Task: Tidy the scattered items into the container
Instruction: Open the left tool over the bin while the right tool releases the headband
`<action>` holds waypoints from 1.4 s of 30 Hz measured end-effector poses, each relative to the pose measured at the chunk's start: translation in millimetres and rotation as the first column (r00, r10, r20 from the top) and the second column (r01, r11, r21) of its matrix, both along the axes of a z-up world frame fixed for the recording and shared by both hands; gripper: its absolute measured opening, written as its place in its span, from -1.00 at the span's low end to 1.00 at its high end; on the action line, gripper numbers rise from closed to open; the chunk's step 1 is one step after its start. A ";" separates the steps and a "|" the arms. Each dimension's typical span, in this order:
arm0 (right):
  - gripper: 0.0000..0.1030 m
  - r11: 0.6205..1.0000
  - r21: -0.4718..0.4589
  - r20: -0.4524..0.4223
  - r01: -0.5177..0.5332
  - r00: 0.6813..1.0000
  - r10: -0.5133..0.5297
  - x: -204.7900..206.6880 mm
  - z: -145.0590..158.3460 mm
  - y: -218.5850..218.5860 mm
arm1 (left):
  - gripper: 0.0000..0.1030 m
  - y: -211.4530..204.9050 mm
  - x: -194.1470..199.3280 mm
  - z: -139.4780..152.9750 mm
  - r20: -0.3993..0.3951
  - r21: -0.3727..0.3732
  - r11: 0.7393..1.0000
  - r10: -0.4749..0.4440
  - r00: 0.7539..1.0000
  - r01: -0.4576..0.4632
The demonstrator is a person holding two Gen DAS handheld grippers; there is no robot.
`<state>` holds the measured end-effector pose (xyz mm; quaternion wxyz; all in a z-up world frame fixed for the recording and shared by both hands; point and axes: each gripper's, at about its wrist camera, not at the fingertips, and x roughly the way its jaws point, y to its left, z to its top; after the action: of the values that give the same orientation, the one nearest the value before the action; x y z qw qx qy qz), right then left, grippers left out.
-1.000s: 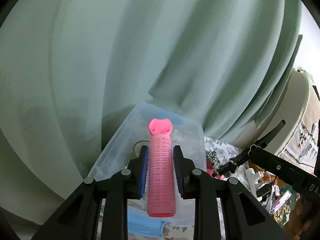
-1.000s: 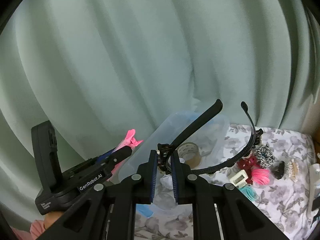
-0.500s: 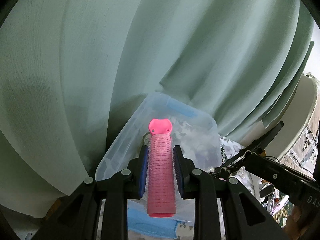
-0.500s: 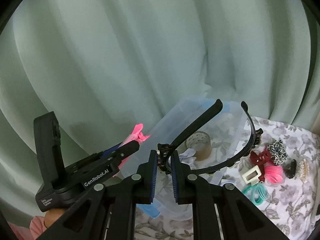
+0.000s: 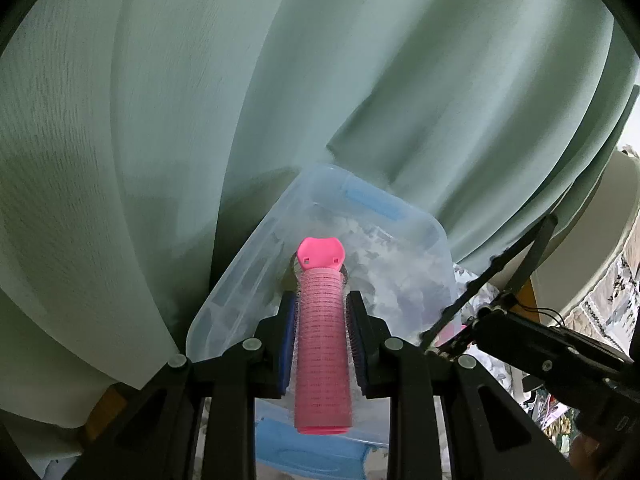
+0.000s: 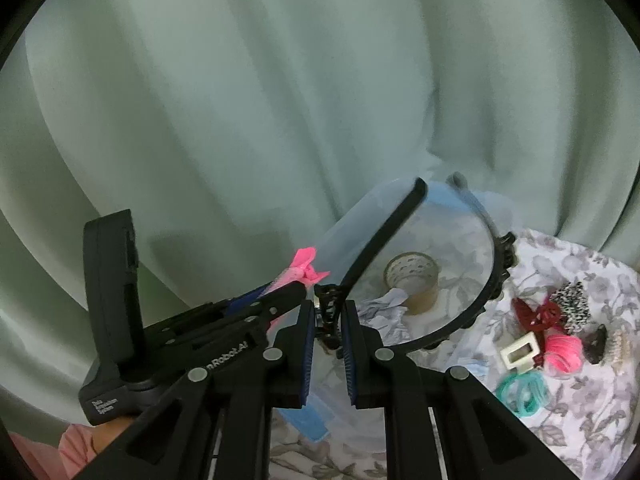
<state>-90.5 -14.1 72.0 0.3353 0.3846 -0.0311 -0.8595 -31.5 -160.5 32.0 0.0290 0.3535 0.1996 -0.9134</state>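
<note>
My left gripper (image 5: 322, 304) is shut on a pink hair roller (image 5: 323, 344) that stands lengthwise between the pads, its pink clip end pointing forward. It hangs over the near rim of a clear plastic container (image 5: 404, 216) with blue handles. My right gripper (image 6: 328, 314) is shut on a black headband (image 6: 384, 240), whose arc stretches up and right over the container (image 6: 360, 220). A tape roll (image 6: 412, 280) and crumpled white paper (image 6: 384, 304) lie inside. In the right wrist view the left gripper (image 6: 294, 286) and roller (image 6: 300, 270) sit just left of the headband.
Green curtain folds hang close behind the container. On the floral cloth (image 6: 580, 420) to the right lie a red claw clip (image 6: 536, 314), a spotted scrunchie (image 6: 572, 304), a white clip (image 6: 520, 354), a pink coil tie (image 6: 564, 354) and teal hair ties (image 6: 520, 392).
Both grippers have sunk and come closer to the container, which now fills more of each view. The roller and the headband stay gripped as before.
</note>
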 end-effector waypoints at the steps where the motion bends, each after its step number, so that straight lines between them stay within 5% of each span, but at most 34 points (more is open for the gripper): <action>1: -0.71 1.000 0.008 0.000 -0.001 1.000 0.001 -0.7 -0.9 -1.6 | -0.50 -0.7 -0.1 -0.6 0.002 0.001 1.000 0.001 1.000 -0.001; 12: -0.66 0.999 0.033 0.035 0.010 0.999 -0.011 -12.3 -3.3 -3.8 | -0.50 -4.1 -2.6 -5.4 0.018 0.015 1.000 0.000 1.000 0.000; 19: -0.53 0.997 0.057 0.060 0.048 0.997 -0.051 -18.4 -1.4 -4.6 | -0.06 -4.6 -2.9 -4.4 0.018 0.018 1.000 0.006 1.000 -0.006; 42: -0.44 0.995 0.021 0.036 0.093 0.995 -0.094 3.7 0.8 25.7 | 0.28 22.9 -1.0 16.9 0.008 -0.076 0.997 0.024 1.000 -0.023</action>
<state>-86.8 11.6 72.8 0.2905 0.4017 -0.0471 -0.8672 -32.4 -137.6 48.9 0.0542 0.3540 0.1689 -0.9183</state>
